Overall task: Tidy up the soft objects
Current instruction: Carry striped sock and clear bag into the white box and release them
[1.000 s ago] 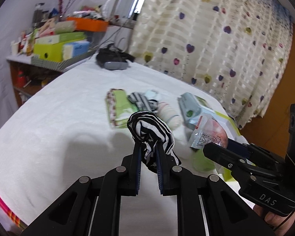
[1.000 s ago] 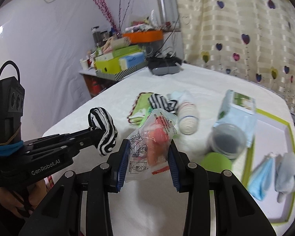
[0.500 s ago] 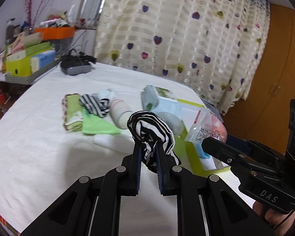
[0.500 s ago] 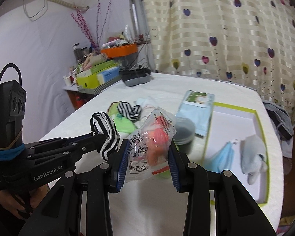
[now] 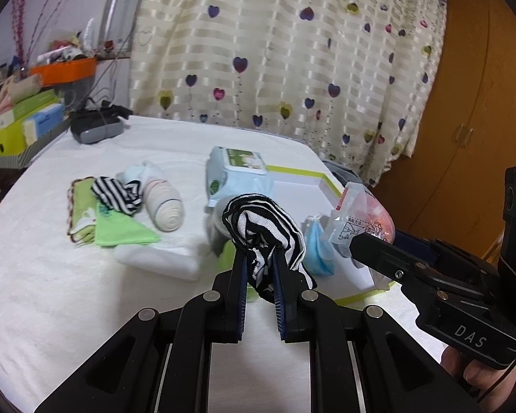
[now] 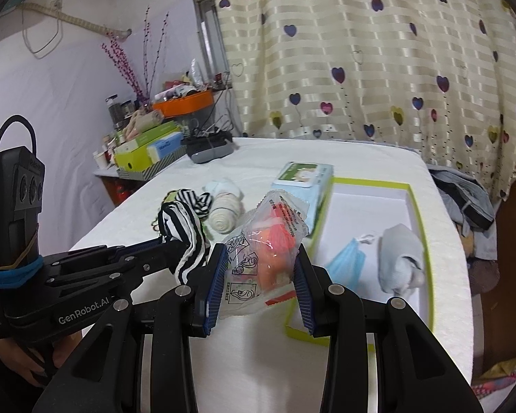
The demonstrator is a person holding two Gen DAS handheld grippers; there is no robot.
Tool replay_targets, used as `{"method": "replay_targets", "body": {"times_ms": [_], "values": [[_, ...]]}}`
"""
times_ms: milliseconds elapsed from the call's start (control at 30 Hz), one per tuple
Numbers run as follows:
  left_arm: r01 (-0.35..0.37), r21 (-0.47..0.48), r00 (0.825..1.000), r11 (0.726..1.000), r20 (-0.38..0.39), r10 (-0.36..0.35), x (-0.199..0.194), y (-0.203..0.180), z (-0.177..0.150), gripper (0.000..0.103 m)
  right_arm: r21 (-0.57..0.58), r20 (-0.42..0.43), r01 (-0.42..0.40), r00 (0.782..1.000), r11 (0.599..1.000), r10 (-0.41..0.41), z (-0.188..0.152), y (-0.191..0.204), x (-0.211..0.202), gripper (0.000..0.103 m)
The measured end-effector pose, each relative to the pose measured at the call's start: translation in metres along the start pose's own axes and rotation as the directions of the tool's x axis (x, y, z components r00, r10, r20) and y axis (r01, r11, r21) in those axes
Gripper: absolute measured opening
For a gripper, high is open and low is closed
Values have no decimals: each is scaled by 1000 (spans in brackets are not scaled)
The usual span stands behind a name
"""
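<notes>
My left gripper (image 5: 259,258) is shut on a black-and-white striped sock (image 5: 263,223) and holds it above the white table; the sock also shows in the right wrist view (image 6: 184,230). My right gripper (image 6: 258,254) is shut on a clear plastic bag with an orange item inside (image 6: 270,241), also seen in the left wrist view (image 5: 361,216). Ahead to the right lies a white tray with a lime-green rim (image 6: 368,206), holding a blue face mask (image 6: 345,261) and a grey sock (image 6: 399,258).
On the table lie a second striped sock (image 5: 117,194), a rolled cream sock (image 5: 163,203), green cloths (image 5: 99,220), a wipes pack (image 5: 237,172), a white block (image 5: 154,258) and a dark device (image 5: 94,124). A cluttered shelf stands at far left, curtains behind.
Both grippers have swung to the right with their loads still held. The green-rimmed tray has come into closer view ahead.
</notes>
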State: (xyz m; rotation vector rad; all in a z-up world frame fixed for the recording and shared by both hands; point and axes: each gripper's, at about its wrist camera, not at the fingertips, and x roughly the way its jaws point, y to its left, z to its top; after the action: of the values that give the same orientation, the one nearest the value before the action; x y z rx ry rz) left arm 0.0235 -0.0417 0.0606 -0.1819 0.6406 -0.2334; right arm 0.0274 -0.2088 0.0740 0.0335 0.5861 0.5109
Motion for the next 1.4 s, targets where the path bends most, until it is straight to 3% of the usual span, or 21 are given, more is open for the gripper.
{"method": "replay_targets", "body": {"times_ms": [833, 1133, 1400], "values": [[121, 93, 989, 988, -93, -112, 48, -60, 3, 13, 137, -36, 152, 988, 979, -148, -16, -83, -13, 39], [167, 78, 967, 983, -209, -148, 91, -71, -4, 13, 154, -136, 191, 976, 969, -171, -29, -112, 14, 39], [161, 67, 953, 985, -269, -138, 121, -76, -8, 13, 158, -177, 188, 971, 969, -160, -33, -125, 35, 39]]}}
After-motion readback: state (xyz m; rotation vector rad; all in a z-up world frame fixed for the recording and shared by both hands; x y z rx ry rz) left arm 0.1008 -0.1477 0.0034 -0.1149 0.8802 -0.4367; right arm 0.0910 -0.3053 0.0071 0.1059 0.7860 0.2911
